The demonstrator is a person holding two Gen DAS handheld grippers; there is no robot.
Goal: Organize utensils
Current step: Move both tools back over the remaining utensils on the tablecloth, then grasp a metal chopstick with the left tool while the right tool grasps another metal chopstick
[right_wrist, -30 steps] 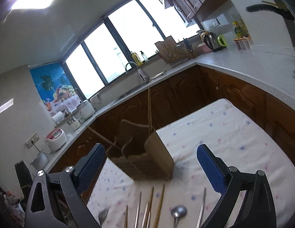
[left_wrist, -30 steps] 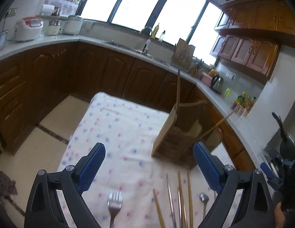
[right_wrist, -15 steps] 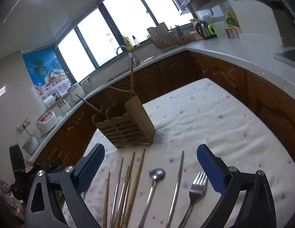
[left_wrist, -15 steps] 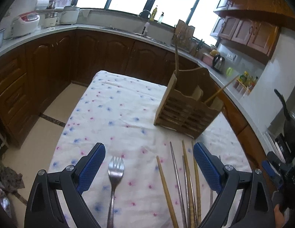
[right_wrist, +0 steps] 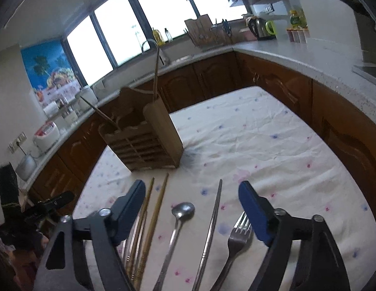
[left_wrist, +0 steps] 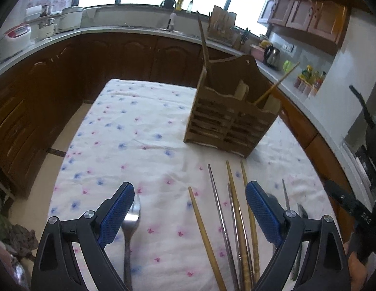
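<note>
1. Several utensils lay side by side on the cloth-covered counter (right_wrist: 272, 133), long axes roughly parallel, running from the near edge toward the wooden holder (right_wrist: 149, 143). The holder stood upright farther back, with two sticks already slanting out of it.
2. Seen from the right wrist, the spoon (right_wrist: 178, 223) had its bowl toward the holder and the fork (right_wrist: 236, 240) had its tines that way; a metal chopstick (right_wrist: 212, 223) lay between them, and wooden chopsticks (right_wrist: 156, 215) lay to the spoon's left.
3. Only the right wrist view showed the spoon clearly; the left wrist view showed the fork (left_wrist: 129, 225) beside its left finger, apart from the chopstick bundle (left_wrist: 236, 218).
4. Both grippers pointed down and forward over the counter.
5. The right gripper (right_wrist: 190, 194) had just been narrowing its jaws; spoon and metal chopstick lay below between them, untouched, nothing gripped.
6. The left gripper (left_wrist: 189, 194) stood wide apart over the chopsticks, holding nothing.
7. The left gripper (right_wrist: 52, 203) also appeared at the right view's left edge.
</note>
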